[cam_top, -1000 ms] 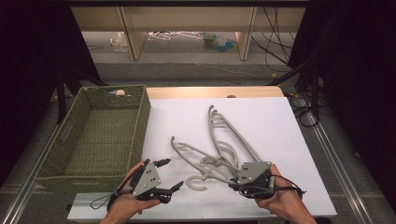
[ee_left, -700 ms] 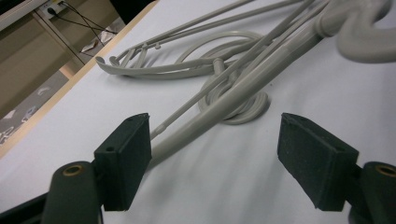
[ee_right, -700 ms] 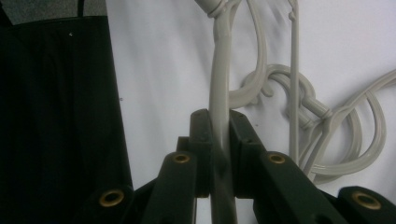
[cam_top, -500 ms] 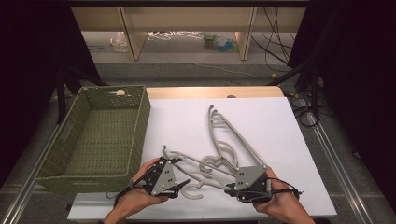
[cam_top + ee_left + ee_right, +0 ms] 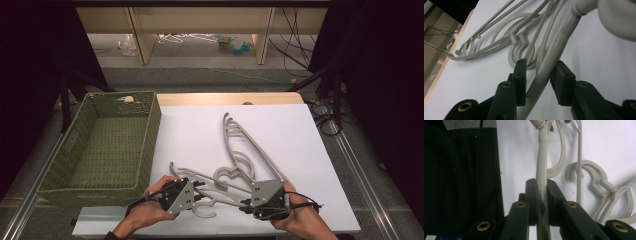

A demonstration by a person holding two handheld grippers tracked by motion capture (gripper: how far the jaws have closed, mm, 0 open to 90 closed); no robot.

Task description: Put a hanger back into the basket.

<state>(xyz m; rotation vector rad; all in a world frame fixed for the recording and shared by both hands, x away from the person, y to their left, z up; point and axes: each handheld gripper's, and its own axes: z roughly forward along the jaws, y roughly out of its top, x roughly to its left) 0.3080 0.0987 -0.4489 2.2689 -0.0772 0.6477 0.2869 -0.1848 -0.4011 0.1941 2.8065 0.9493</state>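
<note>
Both hands came in from the bottom edge of the high view; the left hand (image 5: 145, 212) held the left gripper (image 5: 192, 192) at lower centre-left, jaws apart with a hanger arm (image 5: 549, 65) between them; the right hand (image 5: 300, 220) held the right gripper (image 5: 245, 205) at lower centre-right, jaws clamped on that grey arm.

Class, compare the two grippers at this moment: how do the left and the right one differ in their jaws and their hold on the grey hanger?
1. The left gripper has its jaws apart, with the hanger bar between them; the right gripper has its jaws shut on its bar.
2. In the high view, the left gripper sits nearer the green basket, the right gripper farther from it.
Shared: both are hand-held, at the table's near edge.
</note>
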